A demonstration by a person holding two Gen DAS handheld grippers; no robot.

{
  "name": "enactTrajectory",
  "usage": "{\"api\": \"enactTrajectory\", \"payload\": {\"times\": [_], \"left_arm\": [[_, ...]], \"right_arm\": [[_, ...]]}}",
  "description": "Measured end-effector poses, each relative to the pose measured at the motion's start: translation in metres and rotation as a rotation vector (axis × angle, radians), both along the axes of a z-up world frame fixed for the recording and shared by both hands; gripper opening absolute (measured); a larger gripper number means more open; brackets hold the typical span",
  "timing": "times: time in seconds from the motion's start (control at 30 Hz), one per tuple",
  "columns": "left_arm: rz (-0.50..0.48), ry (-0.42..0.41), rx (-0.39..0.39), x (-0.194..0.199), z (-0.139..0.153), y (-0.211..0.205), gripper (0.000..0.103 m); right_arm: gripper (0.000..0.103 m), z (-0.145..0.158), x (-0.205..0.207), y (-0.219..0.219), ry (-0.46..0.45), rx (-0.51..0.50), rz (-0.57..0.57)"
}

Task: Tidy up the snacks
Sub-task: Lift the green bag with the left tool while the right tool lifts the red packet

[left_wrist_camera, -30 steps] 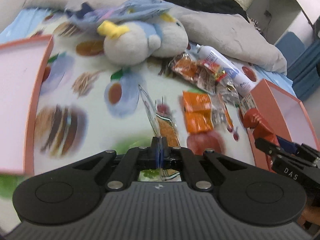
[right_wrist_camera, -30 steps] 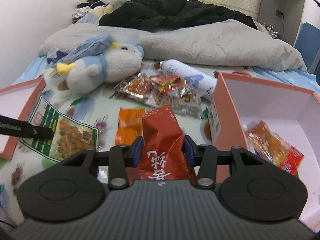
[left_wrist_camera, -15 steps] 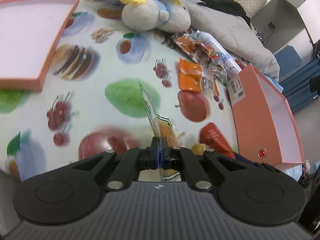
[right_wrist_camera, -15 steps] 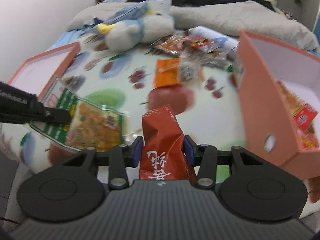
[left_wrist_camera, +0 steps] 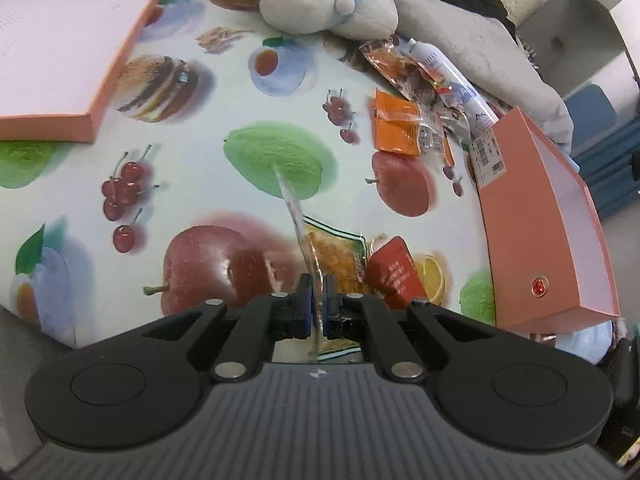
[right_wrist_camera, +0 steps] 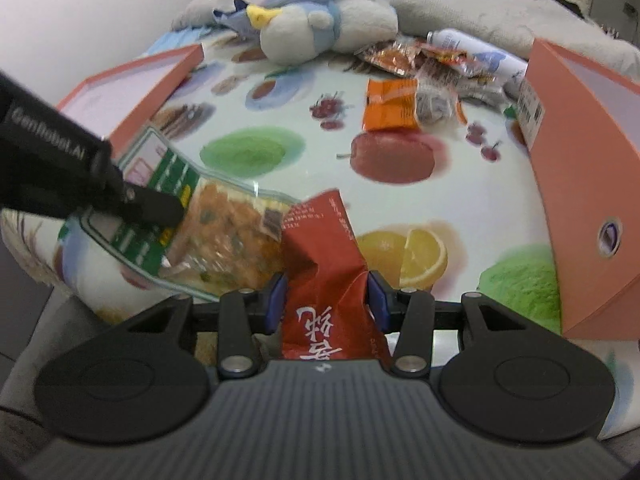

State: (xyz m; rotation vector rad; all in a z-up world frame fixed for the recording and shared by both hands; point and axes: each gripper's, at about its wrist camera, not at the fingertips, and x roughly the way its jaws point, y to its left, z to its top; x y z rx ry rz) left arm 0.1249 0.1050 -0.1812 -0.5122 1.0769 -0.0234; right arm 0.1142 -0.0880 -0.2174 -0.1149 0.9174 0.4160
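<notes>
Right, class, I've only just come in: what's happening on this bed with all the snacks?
A person is sorting snacks with a handheld claw in each hand. The left claw is shut on the edge of a clear green-labelled snack bag, and the right claw is clamped on a red snack packet. Both are held above the fruit-print sheet. More packets, including an orange one, lie loose near a plush toy and a white bottle. An open orange box stands to the right, its lid to the left.
</notes>
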Motion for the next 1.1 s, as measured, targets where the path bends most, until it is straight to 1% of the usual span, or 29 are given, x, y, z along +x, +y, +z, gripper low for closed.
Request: {"api": "enactTrajectory", "payload": {"times": [0.1,0.17,0.23,0.3,0.37,0.53,0.73,0.83,0.87,0.97,1.03,1.1], "left_arm": [[-0.004,0.027,0.004,0.007,-0.008,0.003,0.015],[-0.009,0.04,0.004,0.01,-0.014,0.003,0.032],[-0.024,0.042,0.007,0.012,-0.018,0.0,0.039],[-0.036,0.045,0.02,0.013,-0.023,-0.004,0.041],[-0.047,0.042,0.042,0.015,-0.027,-0.009,0.048],[-0.095,0.033,0.129,0.019,-0.033,-0.022,0.049],[-0.132,0.019,0.16,0.022,-0.037,-0.028,0.05],[-0.15,0.013,0.18,0.026,-0.036,-0.03,0.059],[-0.158,0.01,0.188,0.028,-0.037,-0.031,0.06],[-0.183,-0.006,0.212,0.029,-0.038,-0.036,0.06],[-0.175,-0.008,0.207,0.029,-0.039,-0.036,0.06],[-0.187,-0.011,0.22,0.03,-0.04,-0.039,0.061]], "right_arm": [[0.046,-0.004,-0.001,0.0,0.008,-0.009,0.004],[0.046,-0.004,-0.001,0.0,0.01,-0.009,0.003],[0.046,-0.004,-0.002,0.0,0.009,-0.012,0.005],[0.046,-0.005,-0.002,0.001,0.009,-0.016,0.006],[0.046,-0.005,-0.001,0.001,0.009,-0.02,0.008],[0.046,-0.004,-0.002,0.003,0.003,-0.038,0.008],[0.047,-0.005,-0.003,0.004,0.004,-0.047,0.013],[0.047,-0.004,-0.002,0.001,0.007,-0.046,0.001],[0.047,-0.004,-0.002,0.001,0.009,-0.045,-0.003],[0.046,-0.004,-0.003,-0.001,0.011,-0.045,-0.012],[0.046,-0.004,-0.003,-0.003,0.011,-0.047,-0.017],[0.046,-0.003,-0.004,-0.004,0.008,-0.052,-0.026]]}}
